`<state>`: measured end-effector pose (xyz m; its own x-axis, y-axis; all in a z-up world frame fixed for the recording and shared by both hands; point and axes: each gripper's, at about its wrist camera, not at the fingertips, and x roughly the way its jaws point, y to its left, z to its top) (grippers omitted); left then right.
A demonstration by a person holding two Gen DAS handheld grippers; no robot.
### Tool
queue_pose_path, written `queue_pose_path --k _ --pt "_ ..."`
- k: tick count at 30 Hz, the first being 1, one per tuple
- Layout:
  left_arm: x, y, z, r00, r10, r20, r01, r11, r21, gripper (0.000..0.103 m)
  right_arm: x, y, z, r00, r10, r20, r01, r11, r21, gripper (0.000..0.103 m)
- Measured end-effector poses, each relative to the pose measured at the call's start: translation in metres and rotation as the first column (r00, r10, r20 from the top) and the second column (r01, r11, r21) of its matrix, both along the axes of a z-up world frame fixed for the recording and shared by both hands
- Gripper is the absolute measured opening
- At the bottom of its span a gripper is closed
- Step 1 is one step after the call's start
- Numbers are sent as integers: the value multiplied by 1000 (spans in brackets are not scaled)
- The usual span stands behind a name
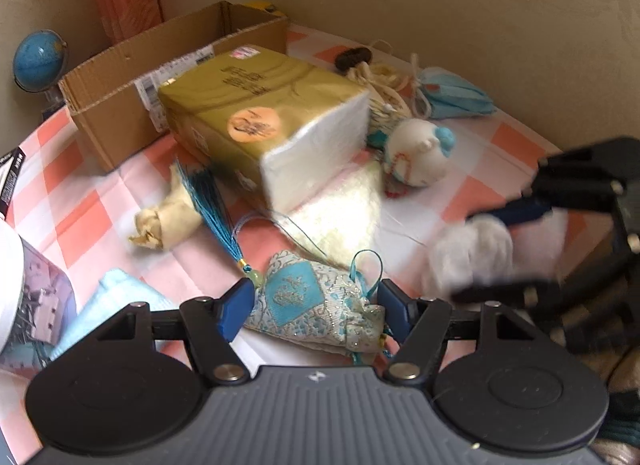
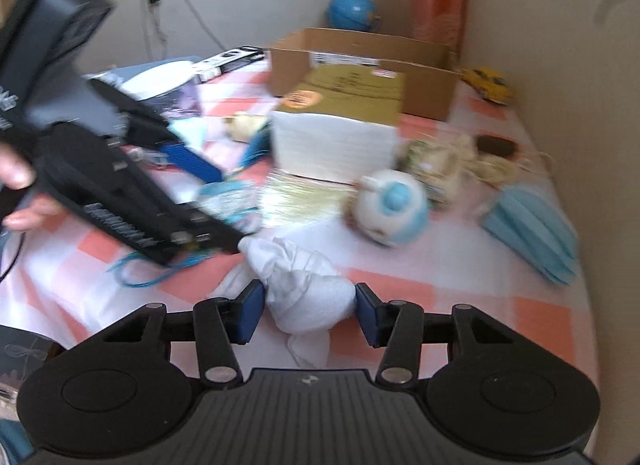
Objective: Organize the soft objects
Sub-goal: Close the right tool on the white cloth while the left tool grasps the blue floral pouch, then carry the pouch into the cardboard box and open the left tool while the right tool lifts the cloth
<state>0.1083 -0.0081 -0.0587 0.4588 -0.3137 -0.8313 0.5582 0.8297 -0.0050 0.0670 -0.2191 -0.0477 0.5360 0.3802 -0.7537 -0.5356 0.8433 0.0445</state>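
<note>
From your left wrist camera, your left claw point(image 1: 316, 313) has its blue pads pressed on both sides of a brocade sachet point(image 1: 316, 305), white and turquoise, which lies on the checked cloth of the desk point(image 1: 80, 193); the jaws stand partly closed around it. Its blue tassel point(image 1: 218, 209) trails ahead and to the left of the claw. Straight ahead sits a gold tissue pack point(image 1: 260, 117), and behind that an open cardboard box point(image 1: 132, 77). Ahead to the right lies a round white plush toy point(image 1: 418, 153), and beyond it a blue face mask point(image 1: 452, 95). To the right your other claw shows, blurred, at a white cloth point(image 1: 472, 253). From your right wrist camera, your right claw point(image 2: 309, 311) has narrowed onto that crumpled white cloth point(image 2: 308, 289), both pads touching its sides, the bundle bulging ahead between them. The left tool crosses ahead on the left, held by a hand point(image 2: 20, 193). The tissue pack point(image 2: 340, 125) and box point(image 2: 360, 61) are ahead, the plush toy point(image 2: 394, 207) ahead slightly right, the mask point(image 2: 532, 225) far right.
</note>
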Motion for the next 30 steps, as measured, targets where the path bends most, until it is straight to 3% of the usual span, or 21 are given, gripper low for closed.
queue_pose_path --k 8,12,17,20,22,23,30 --pt "-12 0 9 995 -93 -38 94 995 38 81 -1 -12 -2 1000 -29 -4 29 999 23 55" --pt "-7 2 6 992 -120 -47 123 989 78 81 -1 -11 -1 1000 -23 -5 23 999 34 55" --pt "0 5 0 988 -136 -67 139 989 50 82 -2 -11 0 1000 -18 -4 18 999 28 55" --pt "2 5 0 990 -126 -67 128 991 31 74 -3 -10 0 1000 -19 1 19 1000 24 53" --pt "1 4 2 991 -122 -56 123 992 23 52 -2 -10 0 1000 -27 4 27 999 29 51" --pt "0 4 4 991 -120 -51 121 992 19 47 -3 -10 0 999 -33 6 32 999 31 50" --pt "-8 5 9 998 -56 -39 57 998 8 44 -9 -12 11 998 -53 43 52 998 28 50"
